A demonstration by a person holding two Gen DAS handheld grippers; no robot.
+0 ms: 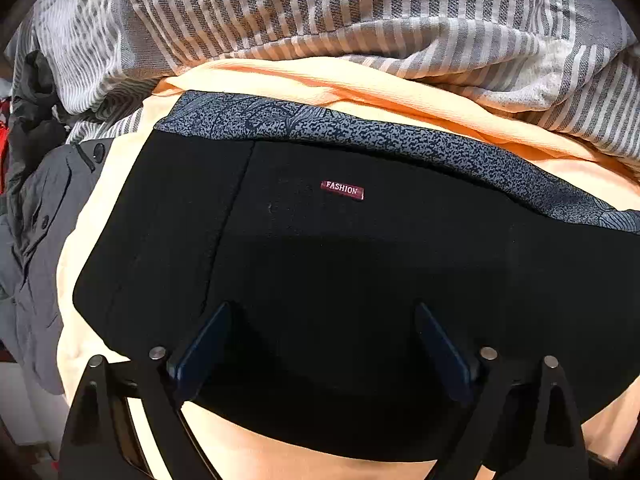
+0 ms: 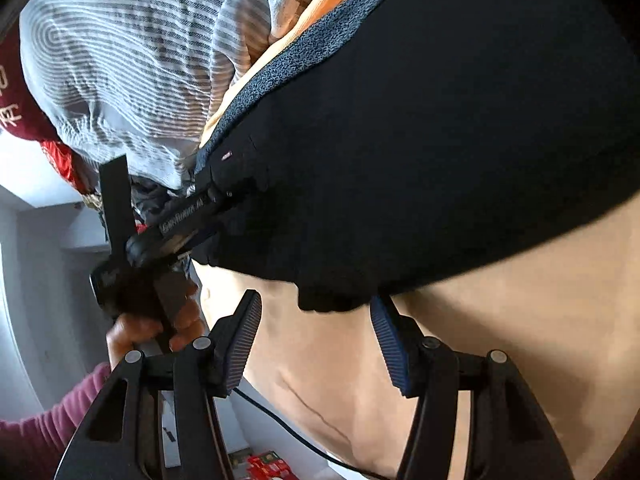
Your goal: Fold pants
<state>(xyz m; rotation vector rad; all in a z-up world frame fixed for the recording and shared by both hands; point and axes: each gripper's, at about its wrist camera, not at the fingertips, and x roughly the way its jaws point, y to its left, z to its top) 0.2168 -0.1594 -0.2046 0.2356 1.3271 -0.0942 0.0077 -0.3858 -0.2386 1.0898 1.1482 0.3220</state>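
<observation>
We see the black pants point(image 1: 320, 264) lying folded on the peach sheet point(image 1: 360, 80), patterned waistband point(image 1: 360, 128) toward twelve o'clock, striped bedding point(image 1: 320, 12) beyond it. Our left gripper point(image 1: 322, 312) hangs over the pants with its jaws spread wide, nothing pinched. Our right gripper point(image 2: 316, 312) sits at the pants' edge, jaws apart and empty; the left hand point(image 2: 160, 328) shows at nine o'clock.

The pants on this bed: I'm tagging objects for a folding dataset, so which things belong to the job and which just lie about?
Job:
black pants
left gripper
right gripper

Lying about:
striped bedding
orange sheet
grey jacket
</observation>
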